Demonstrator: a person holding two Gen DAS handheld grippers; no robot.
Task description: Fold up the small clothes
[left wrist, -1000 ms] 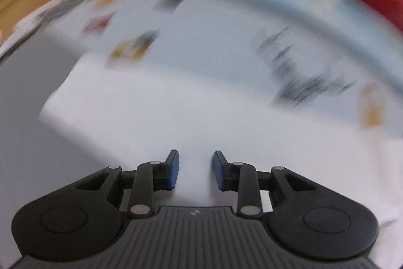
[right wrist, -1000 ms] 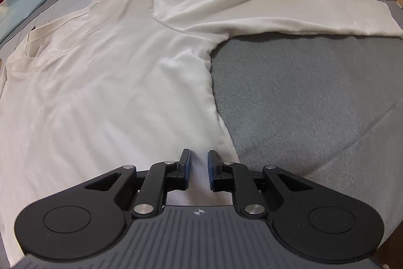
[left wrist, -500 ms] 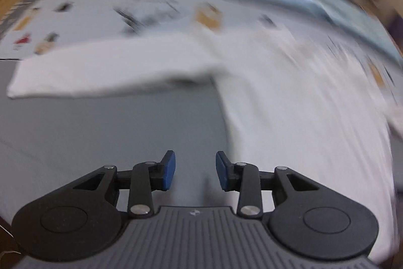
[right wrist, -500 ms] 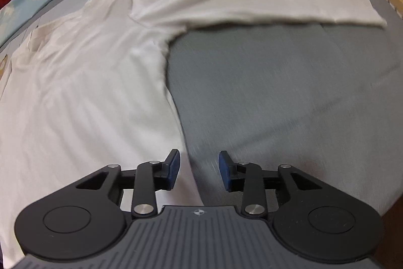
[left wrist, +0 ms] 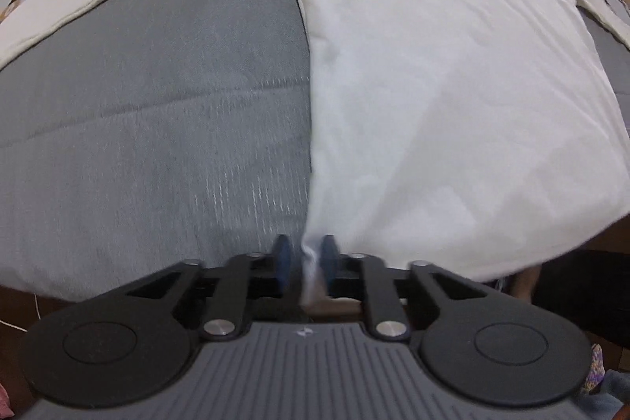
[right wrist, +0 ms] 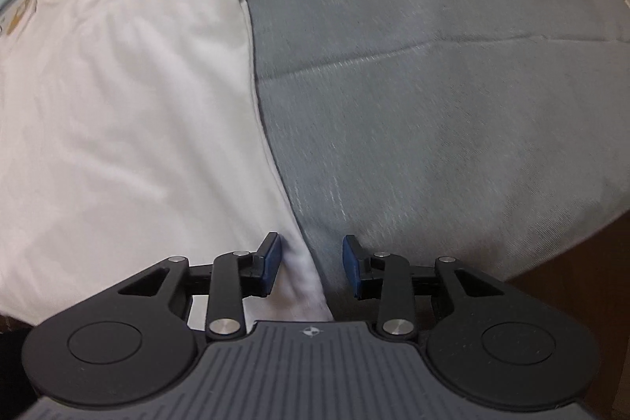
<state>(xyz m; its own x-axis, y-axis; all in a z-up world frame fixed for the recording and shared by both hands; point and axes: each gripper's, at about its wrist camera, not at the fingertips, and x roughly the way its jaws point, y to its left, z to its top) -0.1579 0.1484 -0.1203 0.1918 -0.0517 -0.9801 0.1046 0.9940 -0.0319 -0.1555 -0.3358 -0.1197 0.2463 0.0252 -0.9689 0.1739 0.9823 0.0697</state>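
On the grey bedcover (left wrist: 149, 113) a white long-sleeved shirt (left wrist: 433, 85) lies spread flat. The left gripper (left wrist: 305, 256) is closing, its jaws around the shirt's bunched hem corner. The right gripper (right wrist: 311, 260) stands parted astride the other hem corner, not pinching it.

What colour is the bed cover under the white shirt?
Plain grey; the bed cover shows best in the right wrist view, beside the white shirt.

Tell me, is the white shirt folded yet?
Not yet. The white long-sleeved shirt lies spread flat on the grey blanket, sleeves out, with no fold made. The left tongs are closing on its bottom corner; the right tongs are open around the other corner. All the folding remains.
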